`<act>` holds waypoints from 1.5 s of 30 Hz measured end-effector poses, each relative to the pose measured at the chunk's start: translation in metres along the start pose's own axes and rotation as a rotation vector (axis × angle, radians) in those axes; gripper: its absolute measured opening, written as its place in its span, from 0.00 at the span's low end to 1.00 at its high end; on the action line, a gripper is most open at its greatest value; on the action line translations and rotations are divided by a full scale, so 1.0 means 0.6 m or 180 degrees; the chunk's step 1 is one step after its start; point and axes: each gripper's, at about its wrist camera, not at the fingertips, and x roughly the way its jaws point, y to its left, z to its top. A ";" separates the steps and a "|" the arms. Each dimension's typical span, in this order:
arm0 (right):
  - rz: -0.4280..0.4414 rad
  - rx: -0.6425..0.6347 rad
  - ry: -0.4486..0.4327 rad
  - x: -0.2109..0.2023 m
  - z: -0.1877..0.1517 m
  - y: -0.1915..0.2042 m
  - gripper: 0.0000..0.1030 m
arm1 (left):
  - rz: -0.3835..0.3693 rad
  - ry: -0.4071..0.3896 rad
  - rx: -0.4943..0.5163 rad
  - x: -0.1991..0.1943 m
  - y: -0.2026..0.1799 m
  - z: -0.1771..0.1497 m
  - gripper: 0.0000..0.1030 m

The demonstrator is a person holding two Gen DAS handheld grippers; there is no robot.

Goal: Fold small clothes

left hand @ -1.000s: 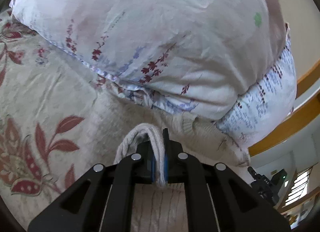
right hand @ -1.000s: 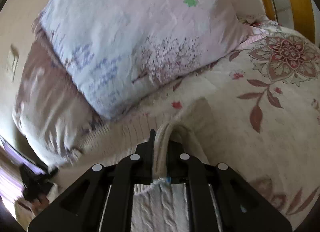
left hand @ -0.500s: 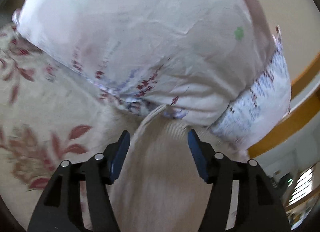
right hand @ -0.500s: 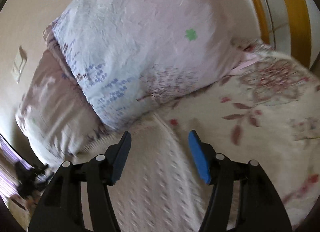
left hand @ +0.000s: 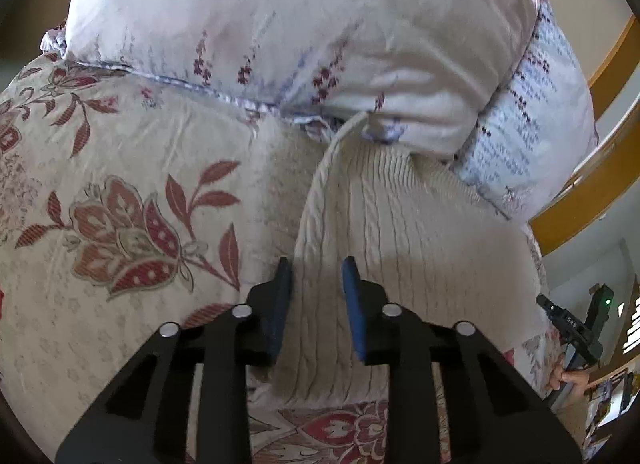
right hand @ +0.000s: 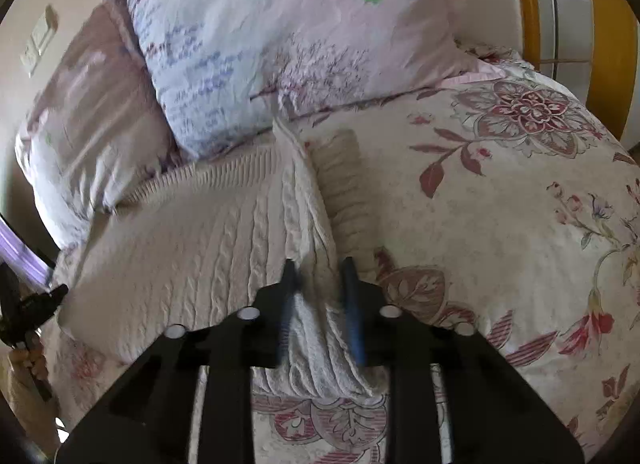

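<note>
A cream cable-knit sweater (left hand: 400, 232) lies folded on the floral bedspread (left hand: 120, 183), its far edge against the pillows. My left gripper (left hand: 316, 268) is open and hovers over the sweater's left folded edge, holding nothing. In the right wrist view the same sweater (right hand: 192, 240) lies flat with a ribbed sleeve (right hand: 344, 183) folded along its right side. My right gripper (right hand: 318, 268) is open, its blue-padded fingers either side of the sweater's right folded edge without pinching it.
Two large printed pillows (left hand: 320, 23) (right hand: 280, 23) stand just behind the sweater. A wooden bed frame (left hand: 580, 199) runs at the right. The other gripper and hand show at the frame edges (left hand: 576, 328) (right hand: 28, 312). Floral bedspread (right hand: 520, 203) spreads to the right.
Both grippers were shut on the sweater's edges a second ago, then opened and let go. They have since pulled back toward me and narrowed their opening; the sweater now lies flat.
</note>
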 end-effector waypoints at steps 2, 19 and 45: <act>0.0008 -0.0032 -0.0014 0.000 -0.003 0.003 0.12 | 0.0026 0.0031 0.0039 0.005 0.000 -0.004 0.13; -0.0265 0.0132 0.0089 -0.011 -0.031 0.002 0.10 | -0.0072 0.0046 -0.0003 -0.013 0.026 -0.022 0.06; -0.0205 -0.0655 0.0128 0.056 0.002 0.165 0.54 | -0.0052 -0.0288 0.0195 -0.007 -0.036 -0.004 0.66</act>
